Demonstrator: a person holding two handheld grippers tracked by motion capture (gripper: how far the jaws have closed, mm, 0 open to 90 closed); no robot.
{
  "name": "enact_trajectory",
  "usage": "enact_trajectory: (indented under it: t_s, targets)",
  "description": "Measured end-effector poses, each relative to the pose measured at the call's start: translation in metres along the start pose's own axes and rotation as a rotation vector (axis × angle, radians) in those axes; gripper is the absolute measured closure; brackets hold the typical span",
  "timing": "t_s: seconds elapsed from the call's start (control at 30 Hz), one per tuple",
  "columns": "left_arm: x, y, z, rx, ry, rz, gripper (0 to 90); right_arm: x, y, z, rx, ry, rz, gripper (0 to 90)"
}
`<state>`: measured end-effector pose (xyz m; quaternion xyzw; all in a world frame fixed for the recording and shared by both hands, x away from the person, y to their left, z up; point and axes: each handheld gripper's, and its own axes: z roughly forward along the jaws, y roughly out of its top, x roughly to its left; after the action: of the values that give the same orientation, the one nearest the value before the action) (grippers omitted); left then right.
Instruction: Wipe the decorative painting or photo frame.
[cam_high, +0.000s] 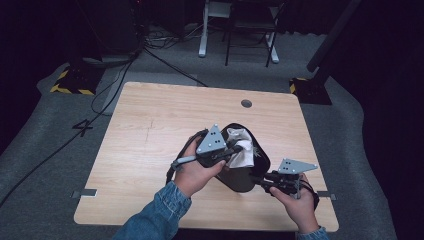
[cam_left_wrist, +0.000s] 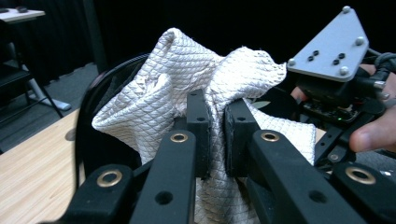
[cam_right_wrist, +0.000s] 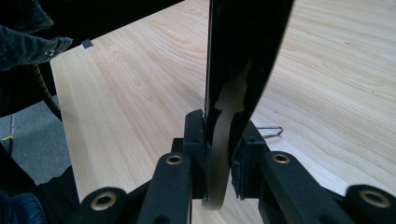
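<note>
Low and right of centre in the high view, our right gripper (cam_high: 265, 181) pinches the rim of the black fabric bag (cam_high: 247, 175). At centre, our left gripper (cam_high: 234, 150) clamps the white quilted cloth (cam_high: 241, 145), partly stuffed in the bag's mouth; much remains outside on the pale wooden table (cam_high: 165, 125).

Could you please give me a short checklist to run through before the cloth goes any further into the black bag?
1. Left gripper shut on the white cloth: ok.
2. Right gripper clamped on the black bag edge: ok.
3. Bag mouth open around the cloth: ok in the high view.
4. Cloth fully inside the bag: not ok, much of it bunches above the rim.
5. Room left deeper in the bag: cannot tell.
6. Table free of obstacles beside the bag: ok.
</note>
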<state>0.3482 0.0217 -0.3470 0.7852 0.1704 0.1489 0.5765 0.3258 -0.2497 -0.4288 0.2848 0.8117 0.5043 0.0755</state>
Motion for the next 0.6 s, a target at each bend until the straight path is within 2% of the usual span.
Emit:
enact_trajectory:
  t_s: [0.2,0.37,0.6]
  targets:
    - [-0.002,0.002,0.003,0.008,-0.005,0.011,83.1,-0.001,0.0,0.0,0.003,0.0,0.003,78.9]
    - [0.007,-0.004,-0.001,0.003,0.025,-0.008,83.1,0.0,0.0,0.0,0.001,-0.001,0.003,78.9]
    - [0.015,-0.007,-0.006,0.009,0.059,-0.015,83.1,-0.001,0.0,0.0,0.001,0.001,0.005,78.9]
